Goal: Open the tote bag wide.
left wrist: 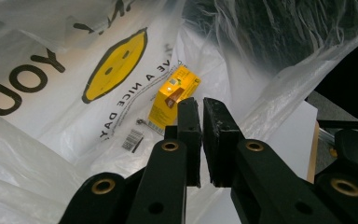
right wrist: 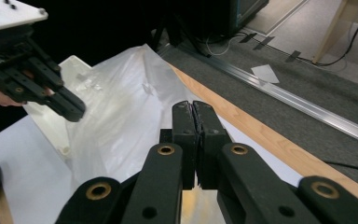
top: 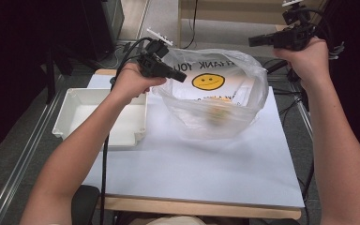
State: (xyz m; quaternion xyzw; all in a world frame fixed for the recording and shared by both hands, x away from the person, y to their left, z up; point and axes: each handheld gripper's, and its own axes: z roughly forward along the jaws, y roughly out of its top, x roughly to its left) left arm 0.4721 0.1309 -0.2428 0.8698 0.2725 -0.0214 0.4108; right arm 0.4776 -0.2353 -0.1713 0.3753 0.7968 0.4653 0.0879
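Hidden: the yellow box inside the plastic bag is a blur from above; its print is unreadable.
Count: one bag, one box, one white tray.
Bag: counter's far edge, mouth held open.
Left tool: clamped on the bag's rim.
Right tool: closed; a grip cannot be made out.

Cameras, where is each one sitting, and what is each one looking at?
High view: above the person's side, looking forward and down at the table; both forearms show.
Left gripper view: rides the left gripper, looking into the plastic bag at a yellow box; black fingers rise below.
Right gripper view: rides the right gripper, looking along the bag's edge and table.
All share the bag.
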